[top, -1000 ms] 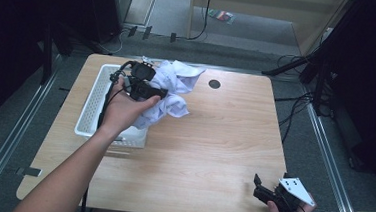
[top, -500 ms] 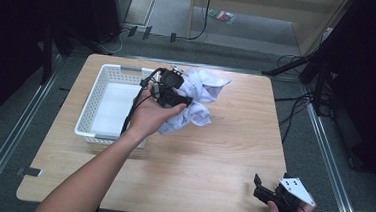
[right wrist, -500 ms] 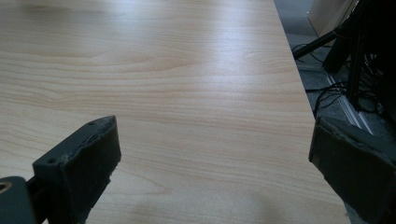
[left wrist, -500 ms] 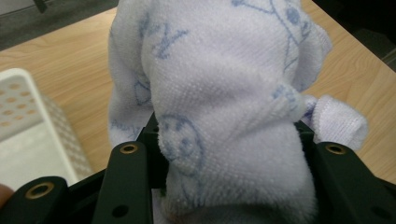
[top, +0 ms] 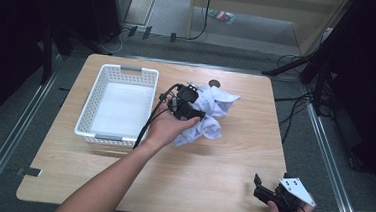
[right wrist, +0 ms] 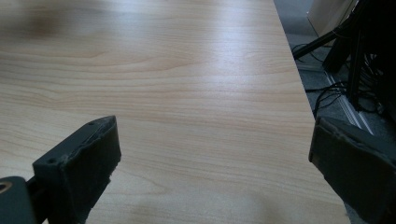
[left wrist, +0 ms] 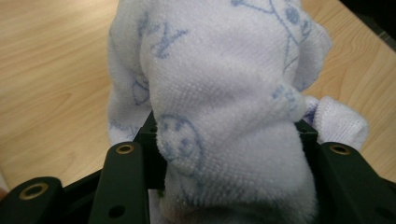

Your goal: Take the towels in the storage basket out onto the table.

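Observation:
A crumpled white cloth with a pale blue print (top: 213, 110) lies on the wooden table (top: 232, 164), just right of the white basket (top: 88, 129). My left gripper (top: 199, 116) is at its left side, shut on a thick fold of it. In the left gripper view that cloth (left wrist: 224, 93) bulges up between the two black jaws, which have just been opening a little while the fold still fills the gap. My right gripper (top: 260, 188) rests at the table's near right corner. Its jaws stand wide open over bare wood (right wrist: 210, 163).
The basket holds nothing visible and stands on the table's left half. A small black round spot (top: 214, 83) marks the table behind the cloth. Cables and dark stands (top: 304, 69) lie on the floor beyond the right edge.
The left hand has carried the cloth from above the basket rightward and down onto the table. The right gripper has not moved.

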Motion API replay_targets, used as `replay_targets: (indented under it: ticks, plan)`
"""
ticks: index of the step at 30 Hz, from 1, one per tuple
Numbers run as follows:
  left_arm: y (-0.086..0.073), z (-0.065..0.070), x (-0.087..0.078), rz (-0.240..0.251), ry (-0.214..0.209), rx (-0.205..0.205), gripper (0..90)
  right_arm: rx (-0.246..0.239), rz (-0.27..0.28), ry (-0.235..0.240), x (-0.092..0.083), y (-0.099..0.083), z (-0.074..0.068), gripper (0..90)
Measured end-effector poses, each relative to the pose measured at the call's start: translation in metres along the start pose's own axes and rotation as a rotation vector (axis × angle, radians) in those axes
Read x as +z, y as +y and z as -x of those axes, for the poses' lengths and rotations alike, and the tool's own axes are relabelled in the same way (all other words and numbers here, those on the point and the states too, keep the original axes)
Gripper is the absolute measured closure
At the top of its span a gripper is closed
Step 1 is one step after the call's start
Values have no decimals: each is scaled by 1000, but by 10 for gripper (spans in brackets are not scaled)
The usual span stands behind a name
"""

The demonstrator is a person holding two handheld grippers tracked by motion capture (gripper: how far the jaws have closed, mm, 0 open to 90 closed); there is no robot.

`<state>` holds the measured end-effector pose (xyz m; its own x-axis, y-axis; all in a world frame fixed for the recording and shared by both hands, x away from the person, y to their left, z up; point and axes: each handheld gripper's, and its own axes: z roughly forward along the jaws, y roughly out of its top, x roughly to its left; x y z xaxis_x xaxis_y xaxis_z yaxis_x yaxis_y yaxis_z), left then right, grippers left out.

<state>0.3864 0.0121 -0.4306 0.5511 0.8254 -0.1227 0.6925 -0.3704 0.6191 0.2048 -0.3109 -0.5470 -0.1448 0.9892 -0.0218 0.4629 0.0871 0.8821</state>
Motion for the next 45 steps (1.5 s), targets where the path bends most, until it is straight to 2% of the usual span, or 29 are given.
replay_targets:
  ticks: [1, 8, 9, 12, 14, 15, 16, 18, 19, 22, 23, 24, 27, 28, 29, 30, 31, 36, 39, 40, 41, 44, 45]
  plan:
    - [-4, 3, 9, -5, 6, -12, 491, 2, 0, 0, 0, 0, 0, 22]
    - [-14, 11, 29, -26, -12, -2, 475, 4, -1, 0, 0, 0, 0, 22]
    - [-17, 12, 35, -56, -13, -10, 463, 3, -1, 0, 0, 0, 0, 22]
    - [-21, 15, 41, -82, 4, -10, 430, 3, 0, 1, 0, 0, 0, 22]
    - [-24, 18, 45, -93, 11, 4, 366, 0, 0, 0, 0, 0, 0, 22]
    - [-25, 19, 44, -82, -18, 4, 306, 1, 0, 1, 0, 0, 0, 22]
    - [-25, 19, 44, -82, -18, 4, 261, 1, 0, 1, 0, 0, 0, 22]
    - [-25, 20, 40, -80, -32, 3, 120, 2, 0, 1, 0, 0, 0, 22]
    - [-24, 21, 37, -79, -36, 9, 85, 1, -1, 2, 0, 0, 0, 22]
    - [-24, 22, 29, -69, -36, 24, 41, 2, -2, 1, 0, 0, 0, 22]
    - [-25, 21, 21, -40, -51, 18, 23, 2, -2, 2, 0, 0, 0, 22]
    - [-25, 21, 21, -40, -51, 18, 23, 2, -2, 2, 0, 0, 0, 22]
    - [-27, 14, 5, 8, -61, 2, 23, 2, -3, 1, 0, 0, 0, 22]
    - [-27, 14, 5, 8, -61, 2, 23, 2, -3, 1, 0, 0, 0, 22]
    - [-29, 10, -2, 22, -44, 5, 23, 2, -4, 1, 1, 0, 0, 22]
    - [-29, 10, -2, 22, -44, 5, 24, 2, -4, 1, 1, 0, 0, 22]
    - [-31, 5, -8, 32, -41, -1, 23, 1, -5, 0, 1, 0, 0, 22]
    - [-36, -6, -23, 65, -50, -16, 24, 2, -6, 0, 1, 0, 0, 22]
    - [-41, -17, -37, 88, -30, -21, 24, 3, -8, 0, 1, 0, 0, 22]
    - [-41, -17, -37, 88, -30, -21, 24, 3, -8, 0, 1, 0, 0, 22]
    - [-45, -21, -42, 102, -3, -26, 24, 3, -8, -1, 1, 0, 0, 22]
    - [-49, -25, -48, 106, 2, -27, 26, 4, -8, -2, 1, 0, 0, 22]
    - [-53, -29, -54, 107, 13, -25, 40, 5, -9, -2, 1, 0, 0, 22]
